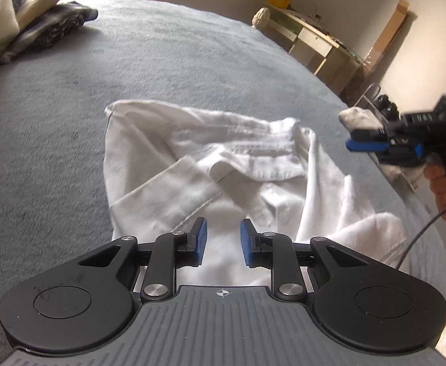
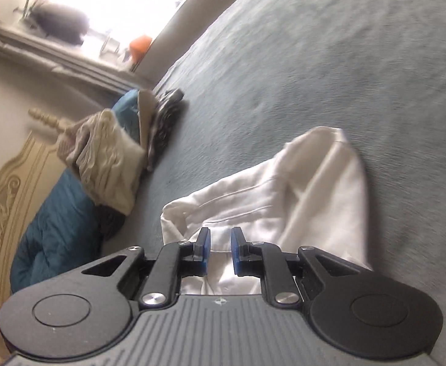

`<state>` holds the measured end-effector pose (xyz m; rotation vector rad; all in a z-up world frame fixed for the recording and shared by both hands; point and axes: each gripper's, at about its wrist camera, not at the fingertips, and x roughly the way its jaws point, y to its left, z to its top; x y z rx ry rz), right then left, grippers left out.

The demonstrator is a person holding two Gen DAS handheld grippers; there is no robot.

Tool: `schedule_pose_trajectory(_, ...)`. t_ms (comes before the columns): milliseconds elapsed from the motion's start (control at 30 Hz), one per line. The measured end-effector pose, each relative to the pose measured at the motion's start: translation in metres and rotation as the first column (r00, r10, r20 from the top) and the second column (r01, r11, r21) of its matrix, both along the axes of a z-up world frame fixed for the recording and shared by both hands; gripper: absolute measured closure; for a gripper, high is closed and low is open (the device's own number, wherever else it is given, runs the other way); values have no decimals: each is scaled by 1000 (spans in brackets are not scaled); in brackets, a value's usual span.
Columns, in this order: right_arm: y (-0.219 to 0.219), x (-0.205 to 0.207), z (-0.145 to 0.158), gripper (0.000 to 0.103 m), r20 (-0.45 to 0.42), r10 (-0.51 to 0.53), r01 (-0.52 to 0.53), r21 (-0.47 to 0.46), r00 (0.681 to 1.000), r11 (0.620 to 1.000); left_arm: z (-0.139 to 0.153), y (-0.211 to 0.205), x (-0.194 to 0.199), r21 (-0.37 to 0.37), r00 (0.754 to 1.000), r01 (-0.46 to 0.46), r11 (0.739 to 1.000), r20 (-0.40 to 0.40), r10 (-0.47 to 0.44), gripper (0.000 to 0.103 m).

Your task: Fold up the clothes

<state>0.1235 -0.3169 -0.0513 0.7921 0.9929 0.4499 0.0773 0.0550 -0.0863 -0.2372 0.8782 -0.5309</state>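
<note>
A crumpled white button-up shirt (image 1: 210, 164) lies on the grey-blue bed cover (image 1: 70, 122), its collar and a sleeve folded across the front. My left gripper (image 1: 223, 222) hovers over the shirt's near part, open, with nothing pinched between its blue pads. My right gripper (image 1: 351, 145) hangs in the air off the shirt's right side, held by a hand (image 1: 445, 183). In the right wrist view, tilted and blurred, the right gripper (image 2: 220, 231) stands slightly open above the shirt (image 2: 299, 195), and only cloth shows behind the gap.
A pile of folded clothes (image 1: 24, 30) sits at the far left of the bed, seen again as the pile (image 2: 110, 164) beside a blue quilt (image 2: 55, 228) and carved headboard (image 2: 0, 213). A low wooden shelf (image 1: 314, 39) stands beyond the bed's right edge.
</note>
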Motion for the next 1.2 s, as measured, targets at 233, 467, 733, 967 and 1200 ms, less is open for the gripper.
schedule_pose_trajectory(233,-39,-27,0,86,-22,-89,82,-211,996,974,12,-48,10,-58,996,86,995,31,-84,80)
schedule_pose_trajectory(467,-34,-49,-18,70,-26,10,-21,-475,1000,880,4,-132,25,-62,953,303,951,31,-301,73)
schedule_pose_trajectory(733,-68,-58,-46,69,-153,-73,23,-307,985,952,-30,-190,65,-131,895,402,906,-153,-419,73)
schedule_pose_trajectory(967,-79,-57,-59,70,-153,-72,38,-213,986,976,-39,-199,64,-152,900,380,912,-166,-403,74)
schedule_pose_trajectory(1200,-69,-56,-52,96,-74,-35,17,-227,997,974,-28,-190,58,-157,927,343,926,-101,-360,94)
